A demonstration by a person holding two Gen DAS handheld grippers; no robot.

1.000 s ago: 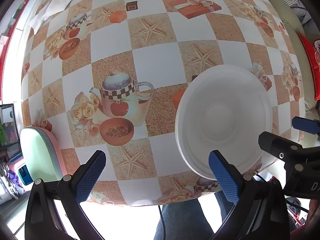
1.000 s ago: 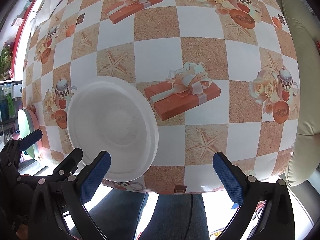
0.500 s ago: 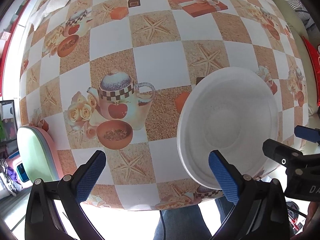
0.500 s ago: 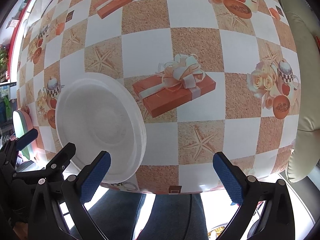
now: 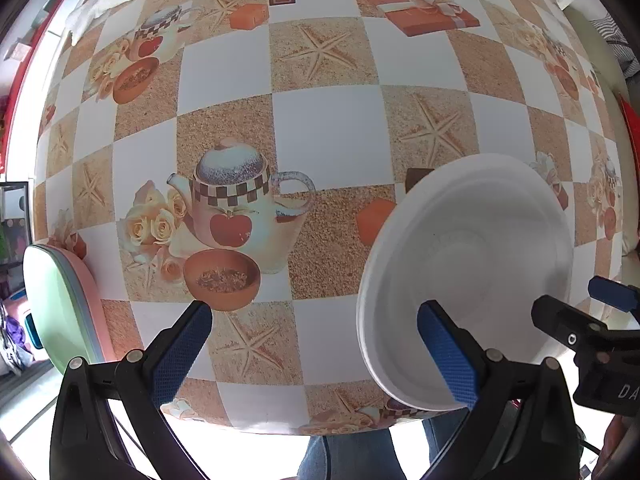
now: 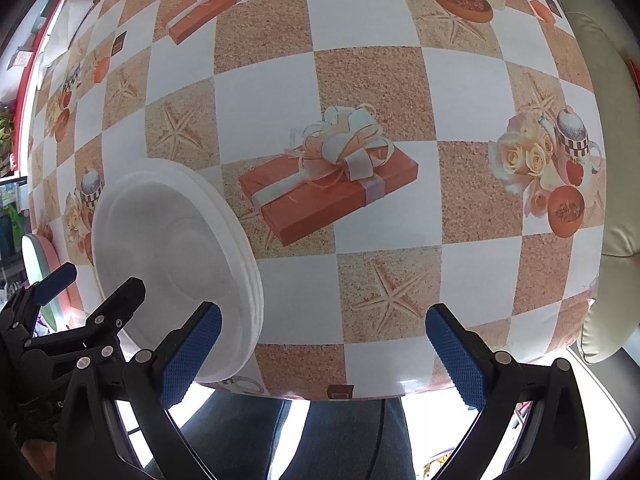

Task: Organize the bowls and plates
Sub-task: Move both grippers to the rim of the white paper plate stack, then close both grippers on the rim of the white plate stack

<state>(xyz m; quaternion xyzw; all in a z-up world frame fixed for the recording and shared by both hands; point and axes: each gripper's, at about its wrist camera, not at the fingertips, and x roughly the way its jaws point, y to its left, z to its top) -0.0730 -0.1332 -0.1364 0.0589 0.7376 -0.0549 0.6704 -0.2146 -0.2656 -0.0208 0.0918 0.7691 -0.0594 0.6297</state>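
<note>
In the left wrist view, the left gripper (image 5: 312, 348) hung above the near edge of the table (image 5: 332, 132), its blue-padded fingers (image 5: 182, 350) spread wide with nothing between them. A stack of white plates (image 5: 468, 264) sat on the patterned tablecloth at the near right, close to the table's edge. The right pad of this gripper overlapped the stack's near rim in the picture, though I could not tell whether it touched. Farther right, the black frame of the right gripper (image 5: 592, 332) showed beside the stack. A green and pink chair back (image 5: 60, 300) stood off the table's near left corner, and the person's jeans (image 5: 360, 456) were visible below the edge.

In the right wrist view, the right gripper (image 6: 320, 356) was likewise wide apart and empty, poised over the near edge. The plates lay at the near left, and their layered rim showed several nested together. The left pad of this gripper sat just before that rim; contact was unclear. A cream cushion (image 6: 600, 184) lay off the table's right side.

Judged from these views, the stacking seemed largely done: only the one pile was on the table, no loose plate or bowl appeared elsewhere, and neither gripper carried anything. What remained, if anything, was probably to square or reposition the pile.
</note>
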